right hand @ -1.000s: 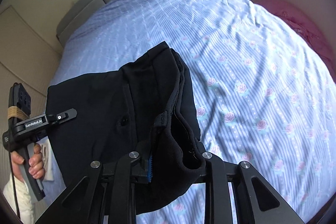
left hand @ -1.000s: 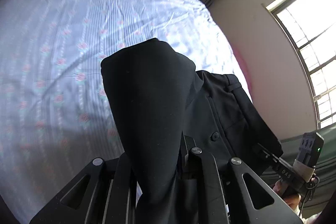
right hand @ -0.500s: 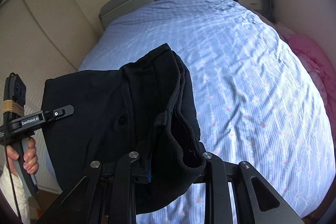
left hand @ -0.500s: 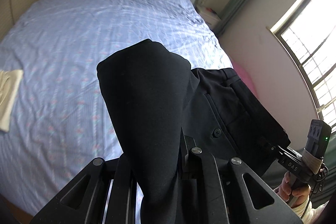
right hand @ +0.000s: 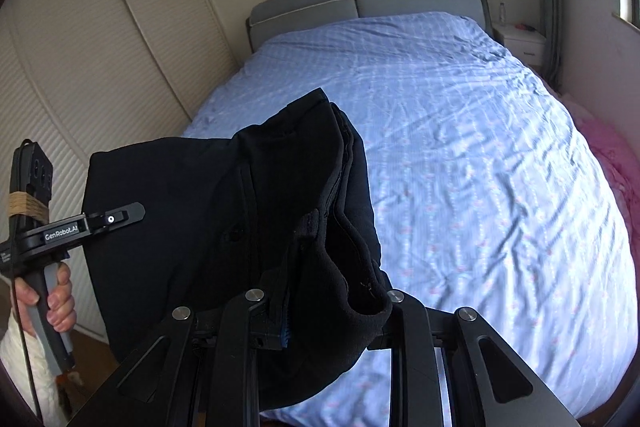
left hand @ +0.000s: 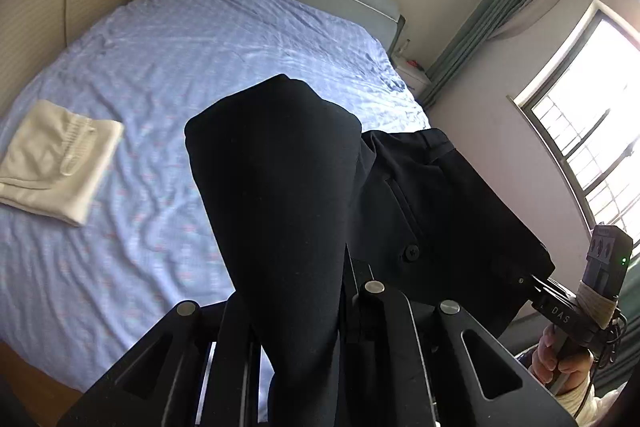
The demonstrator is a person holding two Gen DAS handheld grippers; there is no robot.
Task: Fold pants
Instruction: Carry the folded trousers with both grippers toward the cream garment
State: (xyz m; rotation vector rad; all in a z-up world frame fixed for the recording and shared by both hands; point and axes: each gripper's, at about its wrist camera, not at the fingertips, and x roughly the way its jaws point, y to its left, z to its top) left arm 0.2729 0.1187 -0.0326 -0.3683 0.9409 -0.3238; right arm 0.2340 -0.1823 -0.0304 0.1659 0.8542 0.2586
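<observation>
Fingers [left hand: 360, 291] on my left tool are closed on a bunch of the black pants [left hand: 280, 195], with cloth rising between them toward twelve o'clock in that view. On my right tool the fingers [right hand: 276, 307] also pinch the pants [right hand: 280, 211], at what looks like the waistband, its thick rolled edge bulging at about five o'clock of the garment. Each camera catches the other tool: the right gripper [left hand: 536, 283] sits at four o'clock in the left view, its tips buried in the fabric edge, and the left gripper [right hand: 132, 213] sits at nine o'clock in the right view, tips against the cloth.

So the pants hang in the air between both tools, above the near end of the bed [right hand: 460, 147] and not resting on it. I can see a button [left hand: 410, 251] and a pocket seam, so the upper part faces the left camera.

I judge the task barely begun, or between folds: the garment is bunched and doubled over, with no neat crease showing. It remains to lay it flat on the blue sheet, line up the legs and fold them. A folded white cloth [left hand: 56, 163] lies on the bed at nine o'clock in the left view, well apart from the pants.
</observation>
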